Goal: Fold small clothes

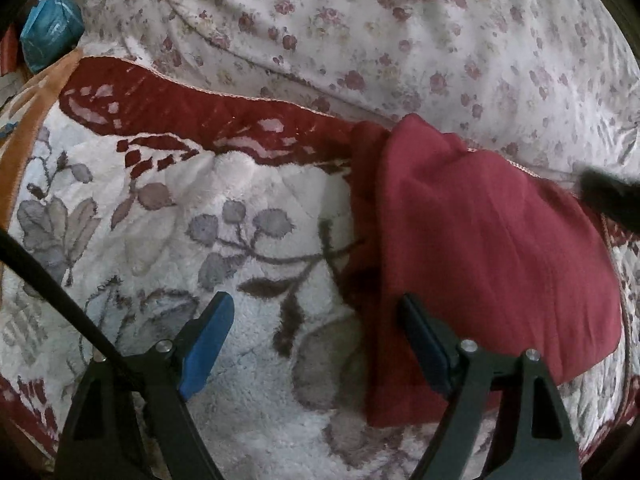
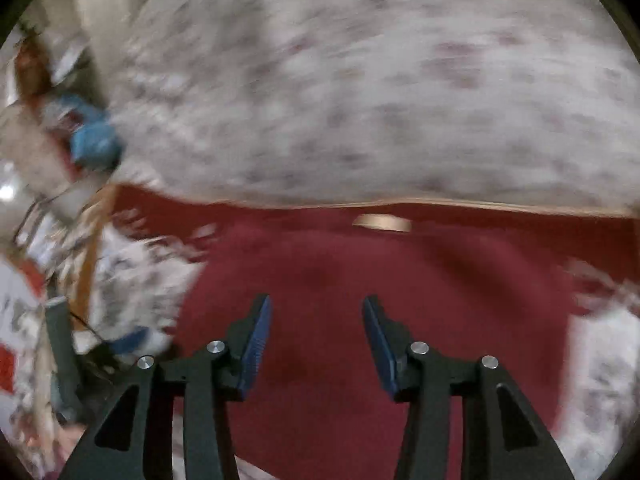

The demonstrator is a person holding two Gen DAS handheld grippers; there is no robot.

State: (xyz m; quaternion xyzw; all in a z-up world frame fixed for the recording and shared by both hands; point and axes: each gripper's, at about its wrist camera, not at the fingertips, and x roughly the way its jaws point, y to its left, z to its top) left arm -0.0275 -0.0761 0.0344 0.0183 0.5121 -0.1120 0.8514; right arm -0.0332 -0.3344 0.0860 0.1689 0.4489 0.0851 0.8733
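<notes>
A dark red garment (image 1: pixel 492 248) lies folded on a fluffy white blanket with grey flowers (image 1: pixel 224 240). My left gripper (image 1: pixel 316 312) is open and empty, just above the blanket at the garment's left edge; its right finger (image 1: pixel 420 332) is over the cloth. In the blurred right wrist view the same red garment (image 2: pixel 360 280) fills the lower middle. My right gripper (image 2: pixel 316 316) is open and empty, hovering over the garment. A light tag (image 2: pixel 382 222) shows near its far edge.
A white quilt with small red flowers (image 1: pixel 400 32) is heaped behind the blanket. A blue packet (image 1: pixel 48 32) lies at the far left. The blanket has a dark red border (image 1: pixel 180 112). A dark object (image 1: pixel 612 196) enters at the right edge.
</notes>
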